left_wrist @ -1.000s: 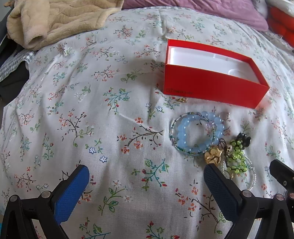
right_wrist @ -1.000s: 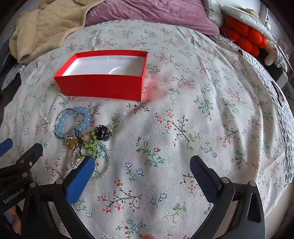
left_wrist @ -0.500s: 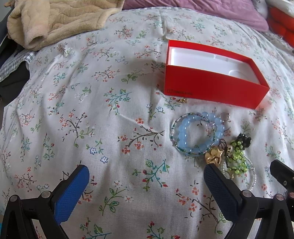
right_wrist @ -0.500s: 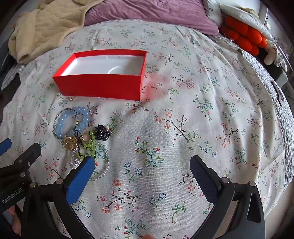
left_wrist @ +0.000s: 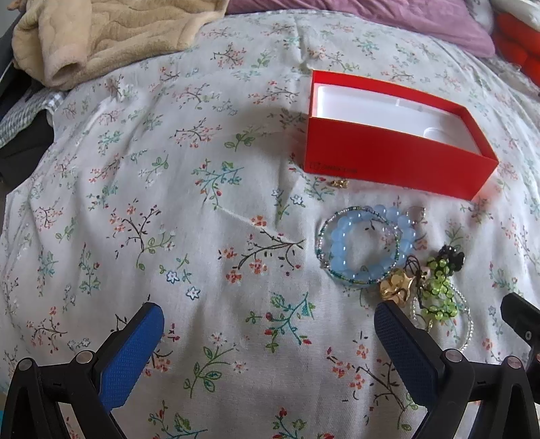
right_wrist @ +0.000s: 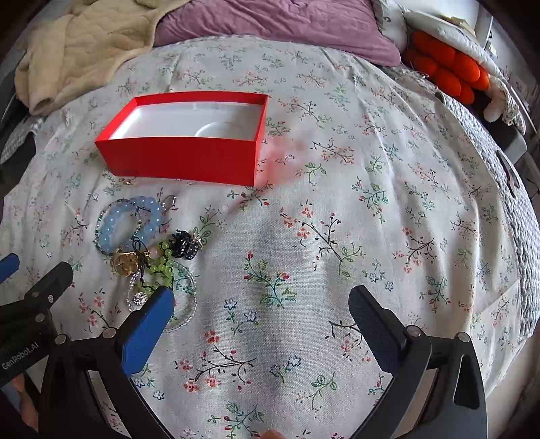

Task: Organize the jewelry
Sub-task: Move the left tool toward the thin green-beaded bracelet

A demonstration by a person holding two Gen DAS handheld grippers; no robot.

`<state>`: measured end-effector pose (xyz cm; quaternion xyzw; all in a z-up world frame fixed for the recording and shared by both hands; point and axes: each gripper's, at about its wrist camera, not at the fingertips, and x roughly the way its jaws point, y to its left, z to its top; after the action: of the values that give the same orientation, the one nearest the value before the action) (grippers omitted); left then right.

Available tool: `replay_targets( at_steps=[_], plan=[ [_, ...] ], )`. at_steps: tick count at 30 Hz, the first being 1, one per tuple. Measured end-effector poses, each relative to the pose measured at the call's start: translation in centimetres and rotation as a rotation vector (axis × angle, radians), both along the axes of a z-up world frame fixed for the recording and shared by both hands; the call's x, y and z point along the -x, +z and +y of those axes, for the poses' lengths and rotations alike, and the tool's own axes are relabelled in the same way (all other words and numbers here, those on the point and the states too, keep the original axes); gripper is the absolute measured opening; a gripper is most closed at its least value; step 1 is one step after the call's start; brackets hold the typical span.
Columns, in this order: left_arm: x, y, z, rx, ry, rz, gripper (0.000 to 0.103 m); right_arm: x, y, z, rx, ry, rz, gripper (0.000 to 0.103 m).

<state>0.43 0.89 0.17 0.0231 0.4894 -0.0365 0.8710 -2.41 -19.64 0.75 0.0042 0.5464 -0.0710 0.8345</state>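
Observation:
An open red box (left_wrist: 398, 162) (right_wrist: 189, 158) with a white, empty inside sits on the floral bedspread. In front of it lies a heap of jewelry: a pale blue bead bracelet (left_wrist: 357, 246) (right_wrist: 130, 221), a gold charm (left_wrist: 395, 287) (right_wrist: 125, 261), green beads (left_wrist: 438, 293) (right_wrist: 162, 266), a black beaded piece (right_wrist: 184, 244) and a clear bead string (right_wrist: 184, 310). A tiny gold piece (left_wrist: 339, 183) lies by the box front. My left gripper (left_wrist: 270, 324) is open, its right finger beside the gold charm. My right gripper (right_wrist: 263, 310) is open, its left finger over the clear beads.
A beige blanket (left_wrist: 101, 37) (right_wrist: 81, 50) lies at the far left of the bed and a purple pillow (right_wrist: 270, 23) at the head. Orange cushions (right_wrist: 449, 64) sit at the far right. The bed edge (right_wrist: 519, 209) drops off on the right.
Both views have shifted very slightly; the box and jewelry sit a touch lower and left in the right wrist view. Nothing was grasped or released.

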Motion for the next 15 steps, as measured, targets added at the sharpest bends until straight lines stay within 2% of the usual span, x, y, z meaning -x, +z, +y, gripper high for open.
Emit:
replay_targets(
  at_steps=[7, 13, 15],
  plan=[
    [-0.4, -0.2, -0.3, -0.028, -0.032, 0.011, 0.102, -0.2, 0.1, -0.2, -0.008, 0.001, -0.015, 0.103],
    [-1.5, 0.2, -0.1, 0.011, -0.099, 0.042, 0.102, -1.3, 0.5, -1.0, -0.013, 0.01, -0.033, 0.103],
    [-2.2, 0.2, 0.1, 0.054, -0.122, 0.05, 0.101, -1.8, 0.5, -1.6, -0.025, -0.002, -0.031, 0.103]
  ],
)
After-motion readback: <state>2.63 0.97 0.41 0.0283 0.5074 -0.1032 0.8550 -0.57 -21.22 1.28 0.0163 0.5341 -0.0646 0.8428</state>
